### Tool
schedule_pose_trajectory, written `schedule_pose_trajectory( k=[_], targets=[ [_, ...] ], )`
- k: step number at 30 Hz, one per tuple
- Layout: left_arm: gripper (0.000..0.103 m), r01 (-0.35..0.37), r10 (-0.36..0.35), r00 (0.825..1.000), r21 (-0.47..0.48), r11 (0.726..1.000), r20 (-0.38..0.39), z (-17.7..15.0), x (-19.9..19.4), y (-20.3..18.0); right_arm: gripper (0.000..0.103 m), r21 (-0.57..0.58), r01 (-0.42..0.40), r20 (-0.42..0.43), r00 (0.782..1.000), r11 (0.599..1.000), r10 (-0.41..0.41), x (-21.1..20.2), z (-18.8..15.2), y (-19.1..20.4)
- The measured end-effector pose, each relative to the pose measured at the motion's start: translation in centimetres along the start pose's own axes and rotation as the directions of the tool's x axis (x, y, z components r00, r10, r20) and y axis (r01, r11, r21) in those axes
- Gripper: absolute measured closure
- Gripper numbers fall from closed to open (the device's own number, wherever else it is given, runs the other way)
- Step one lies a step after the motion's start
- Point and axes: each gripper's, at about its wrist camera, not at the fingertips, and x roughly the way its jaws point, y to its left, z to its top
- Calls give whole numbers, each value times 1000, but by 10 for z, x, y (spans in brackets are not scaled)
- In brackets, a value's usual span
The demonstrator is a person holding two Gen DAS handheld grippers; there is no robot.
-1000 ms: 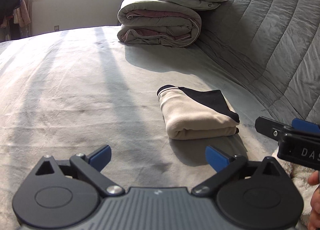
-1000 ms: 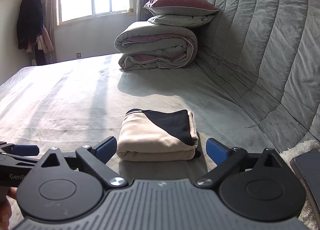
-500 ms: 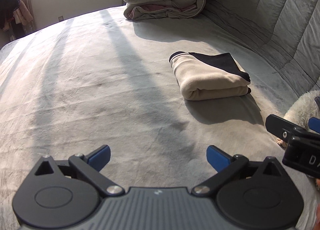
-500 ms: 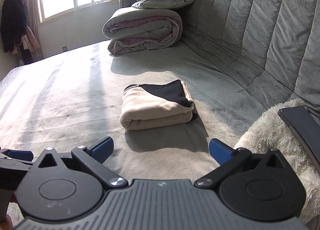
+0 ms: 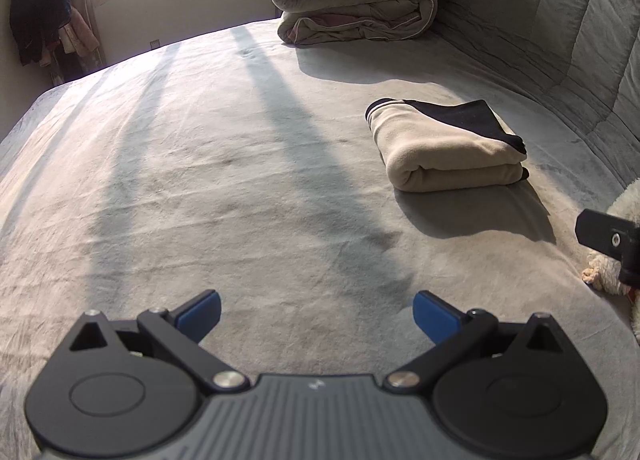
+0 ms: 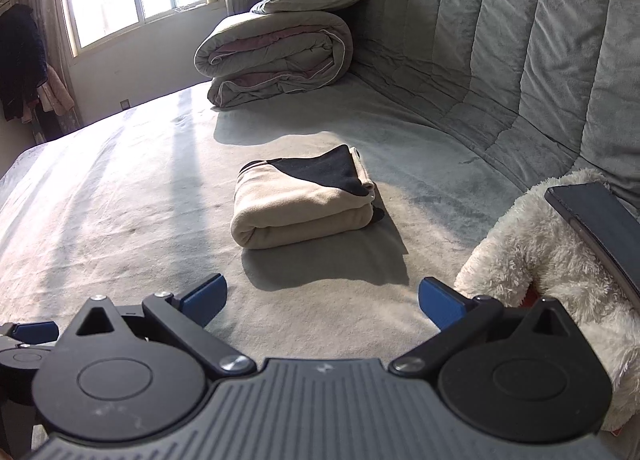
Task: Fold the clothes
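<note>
In the left wrist view, the left gripper (image 5: 316,314) gapes wide and empty, farther back from the folded garment (image 5: 444,150) lying far right on the bed (image 5: 200,164). In the right wrist view, the right gripper (image 6: 322,298), likewise spread and empty, has also retreated; a plush toy (image 6: 532,244) now fills the right.

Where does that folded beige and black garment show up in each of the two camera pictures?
Left wrist view: the folded garment lies right of centre, on the bed, beyond the open tongs.
Right wrist view: the folded garment lies near the centre, straight ahead of the open tongs.
Shared landmark: the rolled duvet behind it.
</note>
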Motion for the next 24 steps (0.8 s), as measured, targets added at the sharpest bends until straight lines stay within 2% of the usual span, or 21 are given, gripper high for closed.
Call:
schedule_pose_trajectory(
  k=[4, 9, 24],
  targets=[
    [1, 13, -13, 1000, -10, 1000, 3, 0, -3, -7, 0, 14, 5, -13, 1000, 1000, -5, -1, -3, -7],
    [1, 13, -13, 1000, -2, 1000, 1, -1, -4, -15, 0, 12, 35, 18, 999, 999, -35, -6, -3, -12],
    [1, 7, -7, 1000, 16, 1000, 4, 1, -13, -20, 0, 5, 21, 23, 1000, 1000, -21, -7, -1, -10]
  ],
)
